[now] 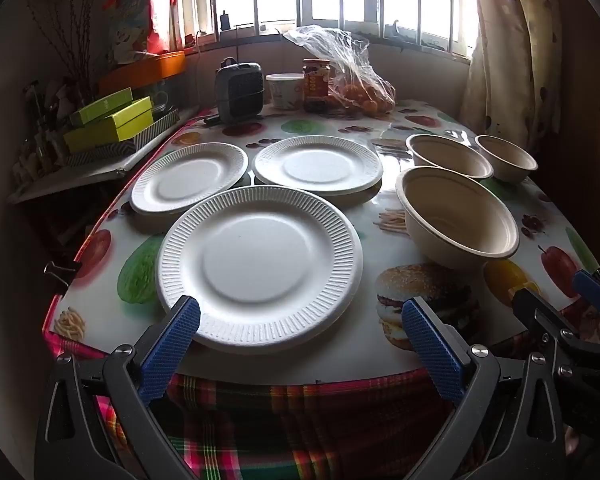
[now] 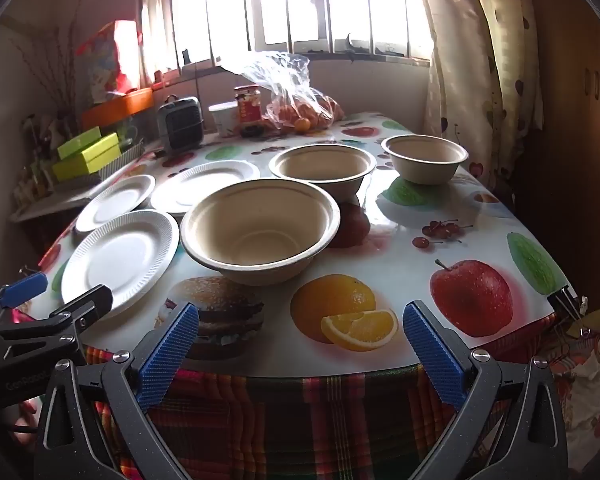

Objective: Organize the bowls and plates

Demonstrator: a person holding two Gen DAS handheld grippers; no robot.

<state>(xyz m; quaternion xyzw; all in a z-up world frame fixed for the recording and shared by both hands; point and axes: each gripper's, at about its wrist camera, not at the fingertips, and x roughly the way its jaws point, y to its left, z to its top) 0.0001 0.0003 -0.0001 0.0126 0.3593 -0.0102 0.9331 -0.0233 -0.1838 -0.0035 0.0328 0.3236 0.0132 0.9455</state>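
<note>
Three white paper plates lie on the left half of the table: a near plate [image 1: 260, 268] [image 2: 120, 258], a far-left plate [image 1: 190, 176] [image 2: 116, 200] and a far-middle plate [image 1: 318, 164] [image 2: 204, 186]. Three beige bowls stand upright on the right: a near bowl [image 1: 456, 216] [image 2: 260, 228], a middle bowl [image 1: 448, 156] [image 2: 322, 168] and a far-right bowl [image 1: 506, 158] [image 2: 424, 158]. My left gripper [image 1: 300, 316] is open and empty at the front table edge, before the near plate. My right gripper [image 2: 300, 320] is open and empty at the front edge, below the near bowl.
The table [image 2: 480, 240] has a glossy fruit-print cover over a plaid cloth. At the back stand a small heater [image 1: 240, 90], a white cup [image 1: 286, 90], a jar [image 1: 316, 84] and a bag of oranges [image 1: 360, 88]. Green boxes [image 1: 108, 122] sit on a side shelf at the left.
</note>
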